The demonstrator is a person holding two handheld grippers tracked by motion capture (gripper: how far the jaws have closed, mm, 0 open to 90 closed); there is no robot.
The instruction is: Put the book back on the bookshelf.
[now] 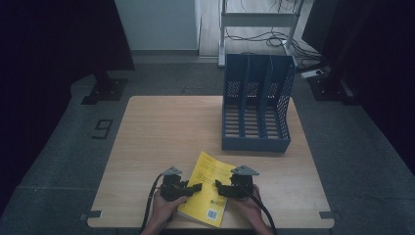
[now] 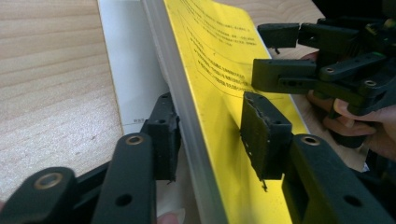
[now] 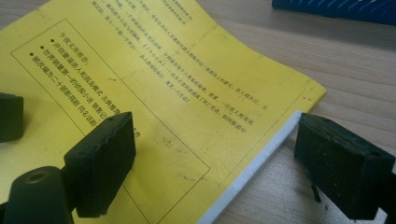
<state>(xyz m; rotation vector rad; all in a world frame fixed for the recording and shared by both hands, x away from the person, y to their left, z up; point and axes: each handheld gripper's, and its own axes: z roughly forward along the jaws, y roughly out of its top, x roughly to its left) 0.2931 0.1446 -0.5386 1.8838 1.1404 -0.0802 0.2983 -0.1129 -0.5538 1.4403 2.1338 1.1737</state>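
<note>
Yellow book (image 1: 209,187) lay flat at the tabletop's (image 1: 161,132) near edge, well short of the blue file rack (image 1: 257,110), whose slots stood empty; lifting and filing seemed still to come. Left gripper (image 2: 212,135) straddled the book's edge, jaws partway closed, not visibly clamping. Right gripper (image 3: 224,156) stood apart astride the opposite edge, holding nothing.
</note>
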